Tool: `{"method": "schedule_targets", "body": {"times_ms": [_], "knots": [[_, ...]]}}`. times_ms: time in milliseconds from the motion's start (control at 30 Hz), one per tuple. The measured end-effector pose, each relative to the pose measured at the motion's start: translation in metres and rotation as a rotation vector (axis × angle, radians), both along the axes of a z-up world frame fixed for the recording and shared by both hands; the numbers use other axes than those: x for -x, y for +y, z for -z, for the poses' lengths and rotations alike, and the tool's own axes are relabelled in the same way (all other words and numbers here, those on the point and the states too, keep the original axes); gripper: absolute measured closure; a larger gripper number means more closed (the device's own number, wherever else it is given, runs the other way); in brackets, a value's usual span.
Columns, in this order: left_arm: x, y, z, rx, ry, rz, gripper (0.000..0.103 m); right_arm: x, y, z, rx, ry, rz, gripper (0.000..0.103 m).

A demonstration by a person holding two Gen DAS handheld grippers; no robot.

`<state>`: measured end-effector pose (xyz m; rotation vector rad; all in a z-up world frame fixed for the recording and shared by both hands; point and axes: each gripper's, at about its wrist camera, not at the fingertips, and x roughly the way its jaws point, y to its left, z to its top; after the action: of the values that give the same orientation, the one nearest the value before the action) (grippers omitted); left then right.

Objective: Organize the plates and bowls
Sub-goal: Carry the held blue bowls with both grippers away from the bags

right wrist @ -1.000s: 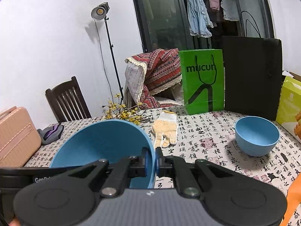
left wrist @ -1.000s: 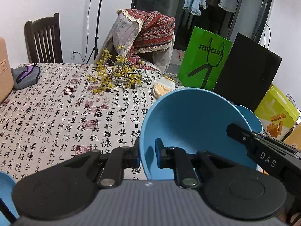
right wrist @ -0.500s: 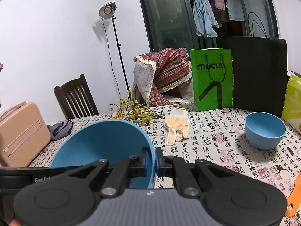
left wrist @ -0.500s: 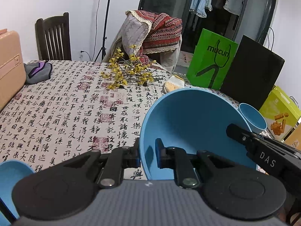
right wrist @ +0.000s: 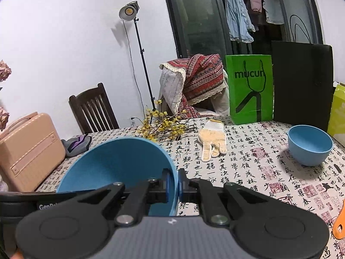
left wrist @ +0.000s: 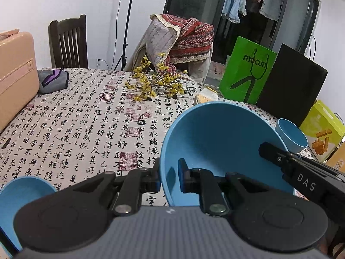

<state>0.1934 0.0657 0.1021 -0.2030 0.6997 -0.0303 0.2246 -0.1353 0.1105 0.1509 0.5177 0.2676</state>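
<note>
The large blue bowl [left wrist: 220,149] is held off the table between both grippers, tilted so its open mouth faces partly up and partly toward the cameras; it is round, so no long axis shows, and its rim runs across from one gripper to the other. The left gripper [left wrist: 169,178] is closed nearly all the way on the bowl's left rim, one pad outside the wall and one inside, while the right gripper [right wrist: 173,182] pinches the opposite rim in the same way, its pads almost touching through the thin wall. In the left wrist view the right gripper's black arm crosses the bowl's far right edge.

Below and ahead lies the table [left wrist: 86,129] under a cloth printed with calligraphy. Another blue dish [left wrist: 19,196] sits at the near left corner of that view, just beside the left gripper's body. A small blue bowl [right wrist: 310,147] stands upright on the right side, well apart from the held bowl, near a black bag [right wrist: 301,82] and a green bag [right wrist: 250,88]. A yellow glove [right wrist: 212,143] and yellow flower sprigs [left wrist: 155,84] lie toward the far middle — the cloth between them and the held bowl is bare. A pink case [right wrist: 28,149] bounds the left edge
</note>
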Motion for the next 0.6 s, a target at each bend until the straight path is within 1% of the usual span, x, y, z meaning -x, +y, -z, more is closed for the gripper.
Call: {"method": "schedule_targets", "body": {"times_ms": [600], "knots": [[0.02, 0.029, 0.005, 0.005, 0.0, -0.039, 0.088, 0.014, 0.03, 0.007, -0.003, 0.012, -0.031, 0.095]]}}
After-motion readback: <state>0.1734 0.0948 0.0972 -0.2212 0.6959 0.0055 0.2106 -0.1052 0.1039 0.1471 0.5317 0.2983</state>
